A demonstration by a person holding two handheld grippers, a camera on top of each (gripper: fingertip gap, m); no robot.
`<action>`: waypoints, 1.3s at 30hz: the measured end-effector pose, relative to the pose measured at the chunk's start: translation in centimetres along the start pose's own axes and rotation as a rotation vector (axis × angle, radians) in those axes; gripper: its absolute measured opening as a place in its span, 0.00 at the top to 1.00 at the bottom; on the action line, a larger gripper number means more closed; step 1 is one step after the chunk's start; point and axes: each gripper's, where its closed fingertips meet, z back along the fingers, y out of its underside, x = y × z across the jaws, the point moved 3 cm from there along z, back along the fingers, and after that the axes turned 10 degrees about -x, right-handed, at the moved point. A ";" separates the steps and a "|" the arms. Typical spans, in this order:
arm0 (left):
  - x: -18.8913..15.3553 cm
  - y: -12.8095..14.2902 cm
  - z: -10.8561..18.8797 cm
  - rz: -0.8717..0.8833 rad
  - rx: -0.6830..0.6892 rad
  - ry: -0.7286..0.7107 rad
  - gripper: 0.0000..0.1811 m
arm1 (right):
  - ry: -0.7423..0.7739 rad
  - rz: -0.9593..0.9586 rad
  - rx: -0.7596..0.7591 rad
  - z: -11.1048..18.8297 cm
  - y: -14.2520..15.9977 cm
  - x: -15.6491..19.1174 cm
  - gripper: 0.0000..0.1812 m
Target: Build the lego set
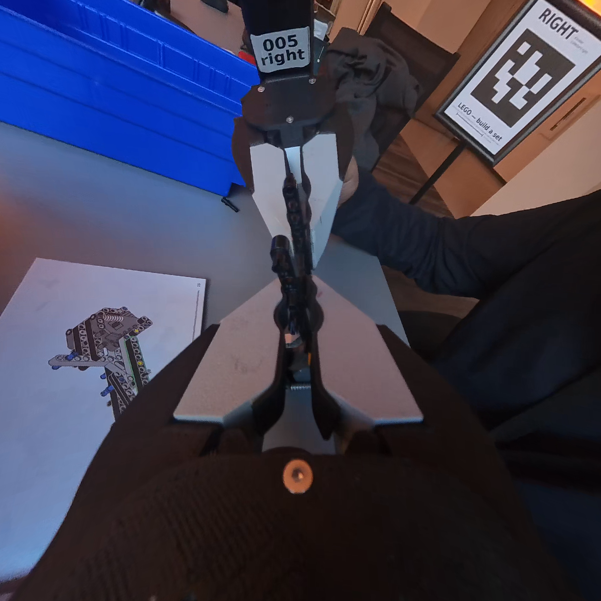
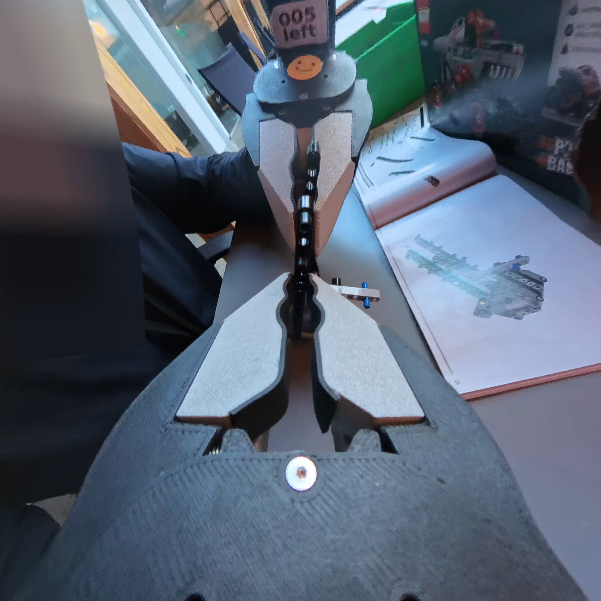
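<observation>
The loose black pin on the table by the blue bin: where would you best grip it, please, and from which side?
Take the black pin across its middle, from straight above: it lies flat on the table and the blue bin stands close behind it, so a side approach looks cramped.

Looks like an office or meeting-room space that's been set up as a data-collection station. A plain grey table [image 1: 113, 201] is seen with a big blue plastic storage bin [image 1: 113, 74] on it, and a framed sign with a black-and-white marker pattern [image 1: 527, 74] is propped on a stand beside it. An open instruction booklet [image 2: 487, 276] and a toy set box [image 2: 507, 81] are laid out on the table. Glass partition panels [image 2: 169, 81] and a dark office chair [image 2: 231, 78] are visible behind, with wood-toned walls [image 1: 481, 35].
</observation>
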 end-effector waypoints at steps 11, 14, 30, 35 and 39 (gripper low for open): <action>-0.5 0.2 -0.4 -0.001 0.020 0.003 0.96 | 0.064 0.086 0.092 -0.1 1.0 0.9 0.97; -0.7 0.1 -0.6 -0.019 0.027 0.005 0.97 | 0.083 0.123 0.104 0.2 1.0 1.2 0.97; 0.0 0.0 -0.2 -0.004 0.018 -0.017 0.96 | 0.032 0.044 -0.041 0.8 -0.2 1.2 0.97; -0.2 0.0 -0.2 -0.016 0.016 -0.005 0.96 | -0.008 0.016 -0.068 1.2 -0.3 1.3 0.97; -0.1 0.1 -0.1 -0.004 0.001 0.019 0.97 | -0.033 -0.031 -0.057 1.2 0.2 1.1 0.97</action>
